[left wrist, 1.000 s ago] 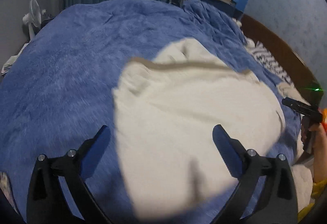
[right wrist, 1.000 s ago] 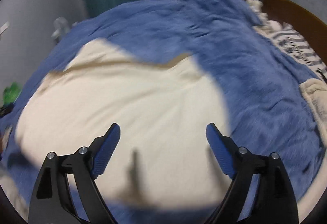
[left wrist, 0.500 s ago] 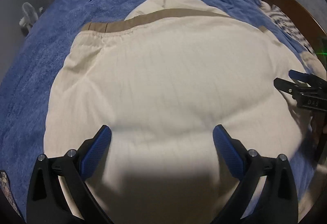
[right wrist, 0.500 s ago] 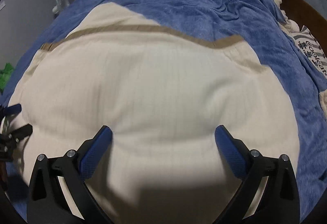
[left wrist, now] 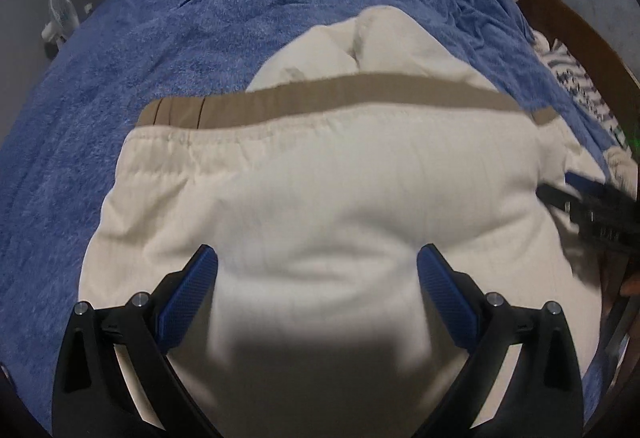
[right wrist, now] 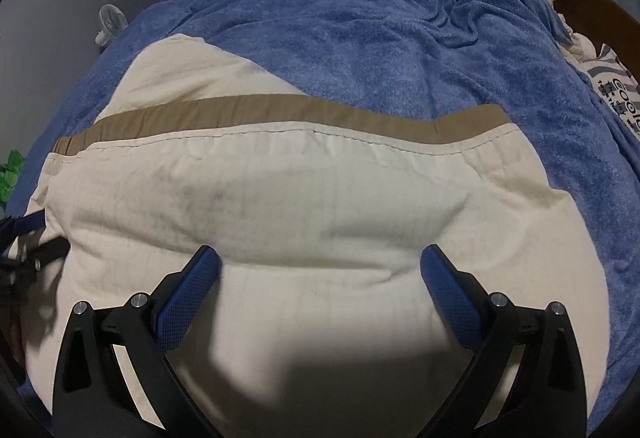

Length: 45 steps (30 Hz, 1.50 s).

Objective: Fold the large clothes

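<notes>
A large cream garment [left wrist: 328,190] with a tan band [left wrist: 320,98] across its far edge lies on the blue bed cover [left wrist: 160,38]; it also shows in the right wrist view [right wrist: 304,198] with the tan band [right wrist: 260,114]. My left gripper [left wrist: 318,266] is open, low over the garment's near part, holding nothing. My right gripper [right wrist: 320,268] is open over the same cloth, holding nothing. Each gripper shows at the edge of the other's view: the right gripper [left wrist: 592,206] and the left gripper [right wrist: 28,238].
The blue bed cover [right wrist: 400,30] is rumpled at the far right. A striped cloth [right wrist: 616,94] and a wooden headboard [left wrist: 572,26] are at the right. A small fan [left wrist: 60,18] stands left of the bed; curtains and a cluttered desk are behind.
Both grippers have come down close over the cream garment, which now fills the views. The tan band sits further down the frame than half a second ago. Both grippers stay open.
</notes>
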Each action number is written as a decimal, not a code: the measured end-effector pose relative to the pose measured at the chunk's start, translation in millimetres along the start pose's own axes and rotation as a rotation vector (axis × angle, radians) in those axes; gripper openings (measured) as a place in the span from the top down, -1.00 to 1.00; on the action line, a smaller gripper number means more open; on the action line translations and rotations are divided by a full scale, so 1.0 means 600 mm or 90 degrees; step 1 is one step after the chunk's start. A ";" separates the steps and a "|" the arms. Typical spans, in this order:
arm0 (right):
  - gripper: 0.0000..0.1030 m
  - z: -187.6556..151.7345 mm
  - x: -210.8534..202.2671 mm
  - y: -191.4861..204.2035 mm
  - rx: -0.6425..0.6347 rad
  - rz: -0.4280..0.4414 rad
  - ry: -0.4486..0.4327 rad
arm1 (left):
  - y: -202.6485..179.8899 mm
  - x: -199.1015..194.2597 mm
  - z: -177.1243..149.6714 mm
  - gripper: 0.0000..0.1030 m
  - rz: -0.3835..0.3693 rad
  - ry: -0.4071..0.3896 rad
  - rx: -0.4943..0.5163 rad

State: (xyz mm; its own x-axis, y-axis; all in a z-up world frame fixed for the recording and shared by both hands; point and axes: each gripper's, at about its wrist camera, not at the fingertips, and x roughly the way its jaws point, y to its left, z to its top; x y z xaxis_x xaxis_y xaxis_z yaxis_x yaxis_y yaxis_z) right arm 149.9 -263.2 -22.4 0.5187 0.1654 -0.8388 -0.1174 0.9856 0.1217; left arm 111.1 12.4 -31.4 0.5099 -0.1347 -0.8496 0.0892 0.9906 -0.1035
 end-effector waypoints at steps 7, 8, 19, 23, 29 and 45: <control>-0.72 0.002 -0.017 0.019 -0.005 -0.031 -0.040 | 0.017 0.012 0.021 -0.87 -0.003 -0.006 -0.040; -0.71 0.005 -0.027 0.025 -0.010 -0.034 -0.057 | 0.012 0.004 0.023 -0.87 0.003 -0.014 -0.026; -0.78 0.007 -0.008 -0.147 0.139 -0.092 -0.021 | 0.113 0.014 0.020 -0.87 0.016 -0.007 -0.105; -0.75 0.002 -0.011 -0.164 0.161 -0.079 -0.022 | 0.115 0.006 0.018 -0.87 0.045 -0.019 -0.121; -0.77 -0.008 -0.073 -0.093 0.059 -0.007 -0.070 | 0.045 -0.050 -0.003 -0.87 -0.047 -0.032 -0.075; -0.79 -0.160 -0.138 -0.144 -0.009 -0.074 -0.040 | 0.040 -0.088 -0.140 -0.87 0.032 -0.026 0.009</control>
State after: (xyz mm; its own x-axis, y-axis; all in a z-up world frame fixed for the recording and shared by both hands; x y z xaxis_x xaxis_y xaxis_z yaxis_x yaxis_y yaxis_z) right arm 36.1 -365.5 -14.5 0.5811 0.0528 -0.8121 -0.0653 0.9977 0.0182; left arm 14.3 45.2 -32.5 0.5482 -0.0865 -0.8319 0.0752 0.9957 -0.0540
